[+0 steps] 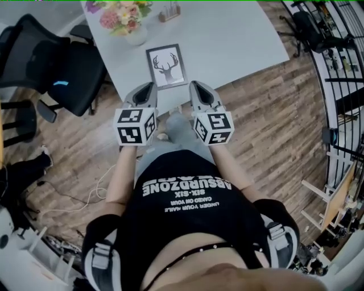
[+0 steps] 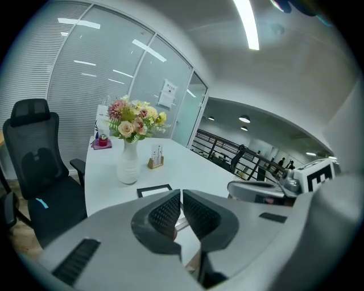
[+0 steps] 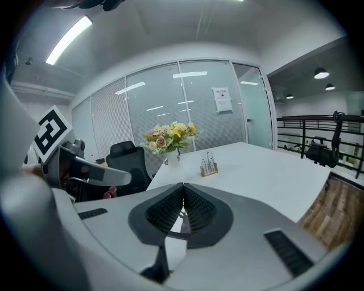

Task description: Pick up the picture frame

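Observation:
The picture frame (image 1: 166,66), black-edged with a deer drawing, lies flat on the white table (image 1: 227,40) near its front edge. In the left gripper view the picture frame (image 2: 152,191) shows just beyond the jaws. My left gripper (image 1: 148,87) hovers at the frame's near left corner, shut and empty. My right gripper (image 1: 197,85) sits at the near right corner, also shut with nothing in it. In their own views, the left gripper (image 2: 181,193) and right gripper (image 3: 182,186) have jaws pressed together. The right gripper view hides the frame behind the jaws.
A white vase of flowers (image 1: 126,18) stands behind the frame, with a small wooden holder (image 1: 169,11) farther back. A black office chair (image 1: 62,62) is at the table's left. Wooden floor (image 1: 273,119) spreads to the right, with railings (image 1: 335,51) beyond.

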A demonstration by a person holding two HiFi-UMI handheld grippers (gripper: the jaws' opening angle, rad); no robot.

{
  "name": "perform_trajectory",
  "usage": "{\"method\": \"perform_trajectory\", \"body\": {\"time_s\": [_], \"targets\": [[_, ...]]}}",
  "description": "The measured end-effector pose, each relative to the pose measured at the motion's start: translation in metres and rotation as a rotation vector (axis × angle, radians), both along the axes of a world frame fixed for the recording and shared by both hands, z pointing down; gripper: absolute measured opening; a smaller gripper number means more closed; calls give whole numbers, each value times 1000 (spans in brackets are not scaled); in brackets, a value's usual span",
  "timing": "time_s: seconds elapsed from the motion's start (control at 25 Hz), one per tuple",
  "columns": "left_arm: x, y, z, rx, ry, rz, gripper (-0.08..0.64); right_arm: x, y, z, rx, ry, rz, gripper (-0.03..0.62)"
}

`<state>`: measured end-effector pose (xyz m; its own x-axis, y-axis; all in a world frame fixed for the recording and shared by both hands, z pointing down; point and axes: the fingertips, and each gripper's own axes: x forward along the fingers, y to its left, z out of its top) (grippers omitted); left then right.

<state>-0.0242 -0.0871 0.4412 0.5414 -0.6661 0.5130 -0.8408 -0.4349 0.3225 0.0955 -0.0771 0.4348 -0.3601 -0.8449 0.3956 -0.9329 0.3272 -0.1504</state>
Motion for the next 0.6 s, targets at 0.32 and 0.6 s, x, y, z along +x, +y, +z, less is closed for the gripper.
{"method": "perform_trajectory", "body": {"time_s": [0.32, 0.6], "targets": [[0, -37, 25, -59, -32, -47, 18, 4, -47, 20, -50, -16, -44, 18], [-3, -61, 44, -97, -13, -100, 53, 3, -72, 54, -140, -8, -90, 58]]}}
